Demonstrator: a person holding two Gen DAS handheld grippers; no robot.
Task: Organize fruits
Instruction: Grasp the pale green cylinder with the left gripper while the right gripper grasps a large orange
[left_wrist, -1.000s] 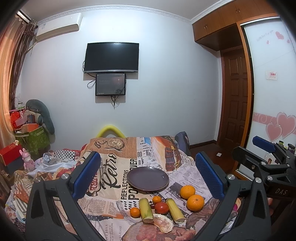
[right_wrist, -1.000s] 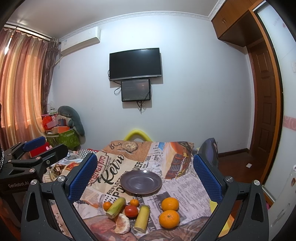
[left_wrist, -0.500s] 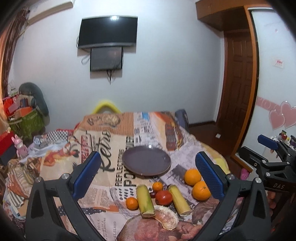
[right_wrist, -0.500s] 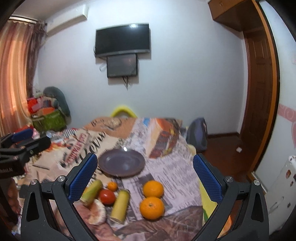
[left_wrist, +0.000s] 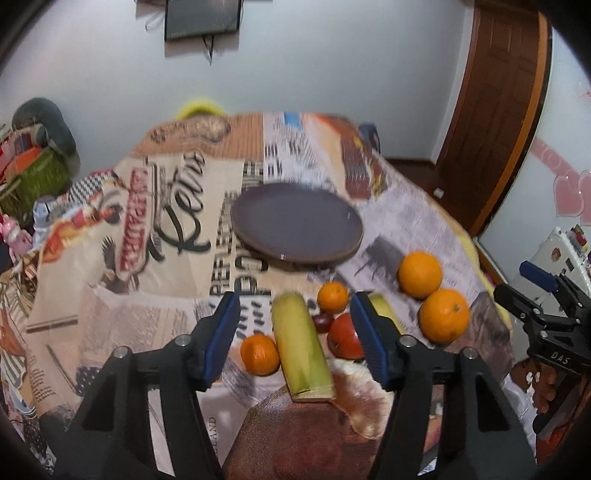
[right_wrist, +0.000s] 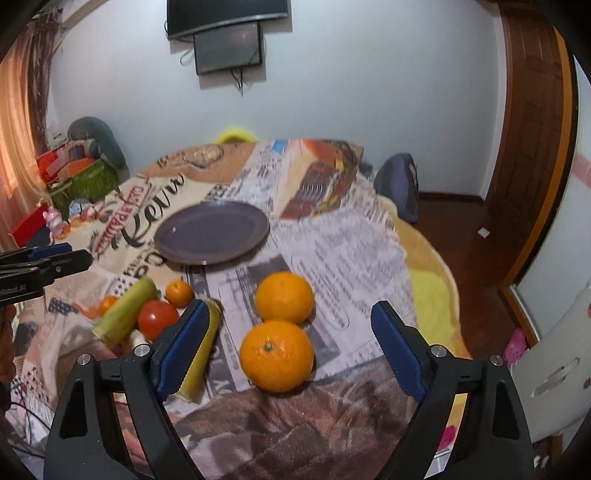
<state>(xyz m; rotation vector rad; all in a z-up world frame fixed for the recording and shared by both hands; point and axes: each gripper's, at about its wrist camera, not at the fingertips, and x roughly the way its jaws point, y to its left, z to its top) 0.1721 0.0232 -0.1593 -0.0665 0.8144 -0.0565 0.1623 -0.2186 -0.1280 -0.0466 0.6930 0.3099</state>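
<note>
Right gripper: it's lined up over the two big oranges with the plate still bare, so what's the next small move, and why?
Probably lower the right gripper straight onto the near orange. Its jaws are open wider than the fruit, which sits framed between them. The far orange looks nearly touching behind it, so keep the descent short. The plate holds nothing yet.

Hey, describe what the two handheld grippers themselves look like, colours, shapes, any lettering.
Both the left gripper and the right gripper have matte black angular frames with triangular cut-outs, silver bolts and ribbed blue finger pads. White lettering reading DAS shows on the right gripper's body. No cables or sleeves are visible.
</note>
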